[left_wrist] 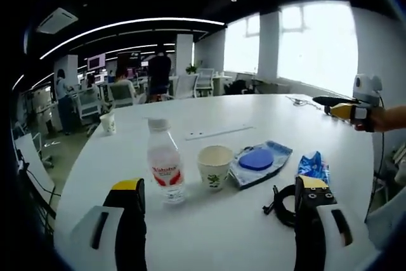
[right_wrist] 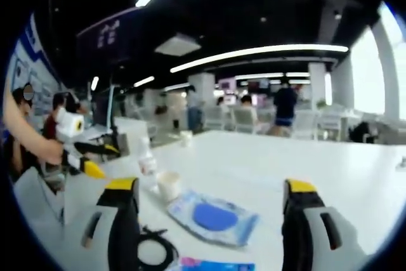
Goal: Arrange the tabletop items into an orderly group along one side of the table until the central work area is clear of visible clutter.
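On the white table [left_wrist: 254, 118] a clear water bottle [left_wrist: 165, 166] with a red label stands beside a paper cup [left_wrist: 214, 165]. Right of them lie a blue wet-wipes pack [left_wrist: 261, 162], a blue snack packet [left_wrist: 314, 166] and a coiled black cable [left_wrist: 283, 204]. My left gripper [left_wrist: 219, 184] is open, hovering short of the cup with nothing between its jaws. My right gripper [right_wrist: 210, 186] is open above the wipes pack [right_wrist: 212, 217], with the cup [right_wrist: 168, 185], bottle [right_wrist: 148, 163] and cable [right_wrist: 152, 249] to its left. Each gripper shows in the other's view [left_wrist: 333, 105] [right_wrist: 101, 158].
A second paper cup [left_wrist: 108, 122] stands near the far left edge, and a thin white strip [left_wrist: 219, 132] lies mid-table. A small cable [left_wrist: 298, 101] rests at the far right. Office chairs, desks and people [left_wrist: 158, 74] are beyond the table.
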A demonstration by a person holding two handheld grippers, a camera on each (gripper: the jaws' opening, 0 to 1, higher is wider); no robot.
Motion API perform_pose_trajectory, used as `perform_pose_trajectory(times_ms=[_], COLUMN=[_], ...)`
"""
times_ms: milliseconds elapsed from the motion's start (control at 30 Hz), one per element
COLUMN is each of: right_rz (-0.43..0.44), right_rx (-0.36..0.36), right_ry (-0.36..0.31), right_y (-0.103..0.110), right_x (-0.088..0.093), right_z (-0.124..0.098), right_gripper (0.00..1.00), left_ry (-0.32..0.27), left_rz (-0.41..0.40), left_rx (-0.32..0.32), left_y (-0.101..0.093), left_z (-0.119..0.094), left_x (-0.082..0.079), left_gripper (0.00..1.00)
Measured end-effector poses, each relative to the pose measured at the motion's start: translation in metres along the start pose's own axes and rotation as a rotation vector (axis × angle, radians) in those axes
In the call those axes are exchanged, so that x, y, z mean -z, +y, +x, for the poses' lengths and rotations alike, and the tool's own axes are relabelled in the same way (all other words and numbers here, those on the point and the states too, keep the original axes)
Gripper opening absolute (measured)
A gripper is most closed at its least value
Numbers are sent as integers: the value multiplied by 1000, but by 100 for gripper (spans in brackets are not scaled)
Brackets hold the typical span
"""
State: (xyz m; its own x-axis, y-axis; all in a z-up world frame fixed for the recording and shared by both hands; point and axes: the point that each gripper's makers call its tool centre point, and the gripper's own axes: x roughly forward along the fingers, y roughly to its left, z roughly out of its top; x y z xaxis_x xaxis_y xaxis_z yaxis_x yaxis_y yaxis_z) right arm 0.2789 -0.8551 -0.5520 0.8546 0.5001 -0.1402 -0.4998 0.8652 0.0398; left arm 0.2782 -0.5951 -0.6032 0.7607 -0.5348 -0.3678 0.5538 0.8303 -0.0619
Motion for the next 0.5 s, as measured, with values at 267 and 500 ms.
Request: perform_pose_trajectory(times_ms=[267, 500], right_rz=[10, 23], right_rx=[22, 37], right_ry=[24, 46], right_y=[-15, -31], right_x=[15, 31], right_z=[-23, -46], right_gripper=[88, 87], left_ry=[18, 44], left_rz=[-16, -34], left_rx=[53, 110], left_y=[-49, -98], left_z=[8, 21], left_x=[10, 22], left_gripper=[96, 95])
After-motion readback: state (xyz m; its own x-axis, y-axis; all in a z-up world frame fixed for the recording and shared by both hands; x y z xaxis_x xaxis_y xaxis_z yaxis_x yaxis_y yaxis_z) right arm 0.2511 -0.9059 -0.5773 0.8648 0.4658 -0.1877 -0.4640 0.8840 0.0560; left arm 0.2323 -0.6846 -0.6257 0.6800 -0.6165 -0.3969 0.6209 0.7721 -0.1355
